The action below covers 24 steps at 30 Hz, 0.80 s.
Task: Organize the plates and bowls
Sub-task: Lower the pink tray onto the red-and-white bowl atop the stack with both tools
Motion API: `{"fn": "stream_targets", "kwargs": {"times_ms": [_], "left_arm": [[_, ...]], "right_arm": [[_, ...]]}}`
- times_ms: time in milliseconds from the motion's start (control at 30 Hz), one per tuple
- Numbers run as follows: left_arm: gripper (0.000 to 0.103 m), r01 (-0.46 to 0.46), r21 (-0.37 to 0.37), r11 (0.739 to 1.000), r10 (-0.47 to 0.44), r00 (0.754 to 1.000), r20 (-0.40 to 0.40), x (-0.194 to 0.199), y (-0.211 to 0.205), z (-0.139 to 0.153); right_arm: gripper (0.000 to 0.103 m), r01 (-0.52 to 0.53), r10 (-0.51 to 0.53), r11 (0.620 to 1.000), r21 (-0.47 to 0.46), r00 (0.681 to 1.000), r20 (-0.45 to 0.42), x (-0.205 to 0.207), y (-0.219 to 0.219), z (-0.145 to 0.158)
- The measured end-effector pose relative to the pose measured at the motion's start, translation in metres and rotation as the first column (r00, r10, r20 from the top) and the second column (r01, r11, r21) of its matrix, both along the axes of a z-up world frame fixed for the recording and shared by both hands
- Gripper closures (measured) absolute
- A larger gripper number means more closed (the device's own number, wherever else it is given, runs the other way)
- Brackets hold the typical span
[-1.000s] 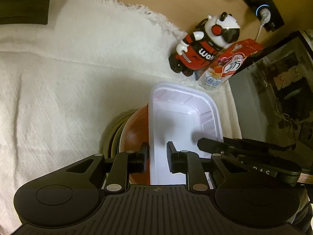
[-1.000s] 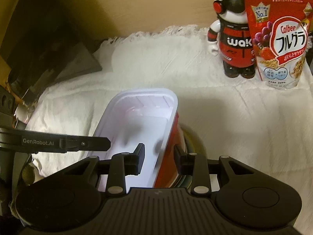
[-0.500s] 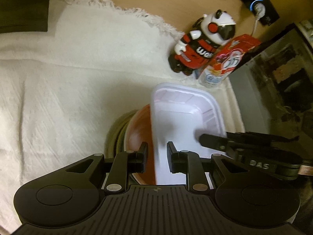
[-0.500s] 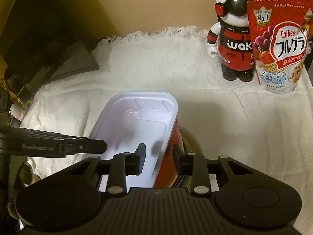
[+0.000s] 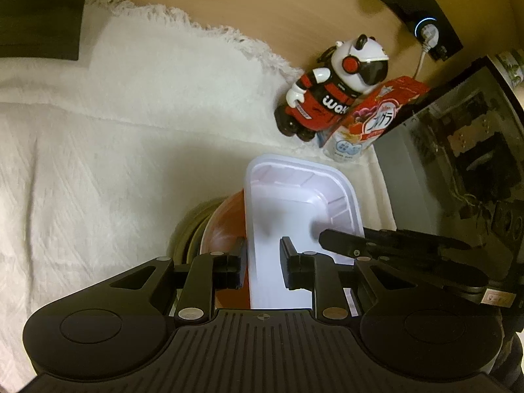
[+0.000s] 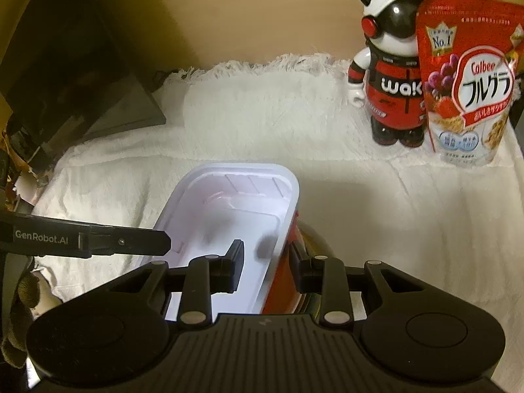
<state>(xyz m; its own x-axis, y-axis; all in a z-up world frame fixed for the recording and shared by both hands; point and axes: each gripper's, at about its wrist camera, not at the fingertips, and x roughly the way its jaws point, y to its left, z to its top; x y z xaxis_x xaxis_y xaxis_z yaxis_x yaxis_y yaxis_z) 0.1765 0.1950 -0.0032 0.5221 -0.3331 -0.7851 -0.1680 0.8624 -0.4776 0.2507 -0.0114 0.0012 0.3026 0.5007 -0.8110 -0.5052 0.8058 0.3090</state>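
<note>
Plates and bowls sit stacked on the white cloth: an empty white tray rides on a red bowl over dark plates. My left gripper straddles the tray's left wall, its grip looking slack; my right gripper is clamped on the right wall. I judge that uneven hold could tilt the tray or drag the bowl off the stack.

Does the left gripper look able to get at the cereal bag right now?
Probably not: the left gripper straddles the white tray's rim, and the tray lies between it and the cereal bag.
</note>
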Motion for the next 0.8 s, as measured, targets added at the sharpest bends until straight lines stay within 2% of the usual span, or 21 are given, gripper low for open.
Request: {"fn": "stream_targets", "kwargs": {"times_ms": [600,700,800], "left_arm": [[0.081,0.054,0.046,0.997,-0.053,0.998,-0.023,-0.005,-0.016,-0.009],[0.08,0.048,0.017,0.999,-0.048,0.999,-0.002,-0.008,-0.012,-0.002],[0.08,0.033,-0.035,0.999,-0.031,0.998,0.052,-0.015,-0.002,0.012]], "right_arm": [[0.074,0.0,0.0,1.0,0.001,1.0,-0.024,0.002,0.0,-0.015],[0.074,-0.006,0.006,1.0,-0.001,1.0,-0.014,0.0,0.001,-0.014],[0.073,-0.004,0.004,1.0,0.015,1.0,0.003,-0.002,-0.002,-0.007]]}}
